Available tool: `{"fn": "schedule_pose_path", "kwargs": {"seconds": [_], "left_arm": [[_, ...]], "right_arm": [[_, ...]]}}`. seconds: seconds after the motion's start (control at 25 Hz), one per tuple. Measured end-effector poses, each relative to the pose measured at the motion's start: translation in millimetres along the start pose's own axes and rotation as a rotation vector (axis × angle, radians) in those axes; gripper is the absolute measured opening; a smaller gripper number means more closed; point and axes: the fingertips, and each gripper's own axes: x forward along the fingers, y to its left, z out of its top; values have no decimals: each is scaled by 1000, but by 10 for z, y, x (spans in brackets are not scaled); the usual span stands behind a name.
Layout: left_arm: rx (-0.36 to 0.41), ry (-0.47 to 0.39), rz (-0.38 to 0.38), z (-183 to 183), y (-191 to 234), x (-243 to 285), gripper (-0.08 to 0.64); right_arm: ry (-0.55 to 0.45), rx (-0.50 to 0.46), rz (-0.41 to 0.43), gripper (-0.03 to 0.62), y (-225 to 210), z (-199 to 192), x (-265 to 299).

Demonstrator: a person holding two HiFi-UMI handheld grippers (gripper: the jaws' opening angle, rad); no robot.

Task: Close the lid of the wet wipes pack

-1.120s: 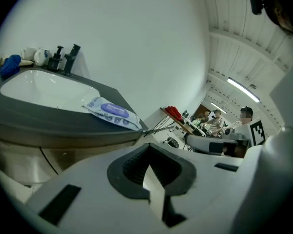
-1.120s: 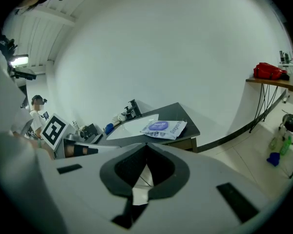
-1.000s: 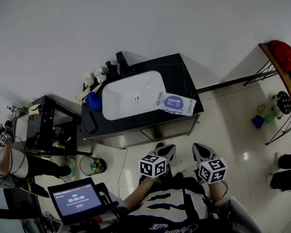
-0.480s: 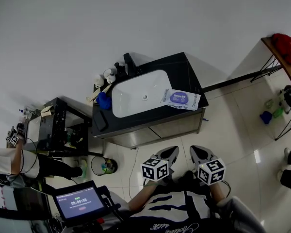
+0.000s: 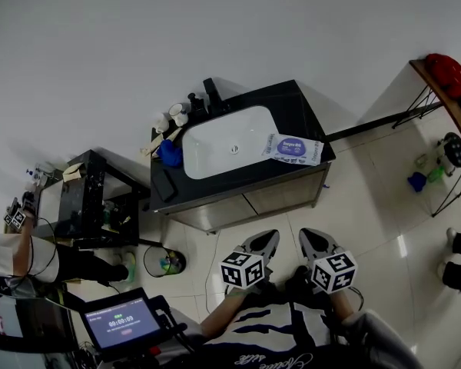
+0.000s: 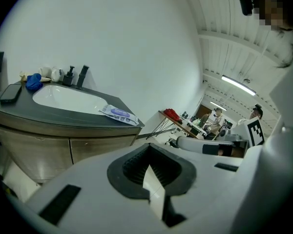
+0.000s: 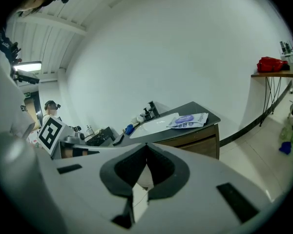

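Observation:
The wet wipes pack [image 5: 293,148] lies flat on the black vanity top [image 5: 301,112], just right of the white basin [image 5: 227,141]. It is white with a purple oval lid patch, and is also visible as the pack [image 6: 118,114] and the pack [image 7: 188,120]. From this distance I cannot tell whether the lid stands up. My left gripper [image 5: 262,244] and right gripper [image 5: 316,243] are held close to the body, well short of the vanity, over the tiled floor. The left gripper [image 6: 149,172] and right gripper [image 7: 144,172] have jaws together, nothing between them.
Bottles and a tap [image 5: 183,111] and a blue object [image 5: 169,154] stand at the basin's left end. A black shelf unit [image 5: 77,206] and a bin [image 5: 163,261] sit left of the vanity. A wire rack with a red item [image 5: 450,75] is at the right. A tablet [image 5: 123,321] is at lower left.
The vanity and pack have shifted slightly right in the head view as the view moved. Both grippers stay near the body, unchanged.

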Motion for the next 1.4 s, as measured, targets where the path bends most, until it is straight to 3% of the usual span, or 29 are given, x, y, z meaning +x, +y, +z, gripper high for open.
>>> {"fn": "schedule_pose_path", "kwargs": {"seconds": [0.48, 1.4], "left_arm": [[31, 4, -59, -140, -85, -504, 1], [21, -47, -73, -150, -101, -751, 1]], "right_arm": [[-13, 7, -44, -2, 489, -154, -224], [-27, -33, -65, -2, 719, -219, -412]]}}
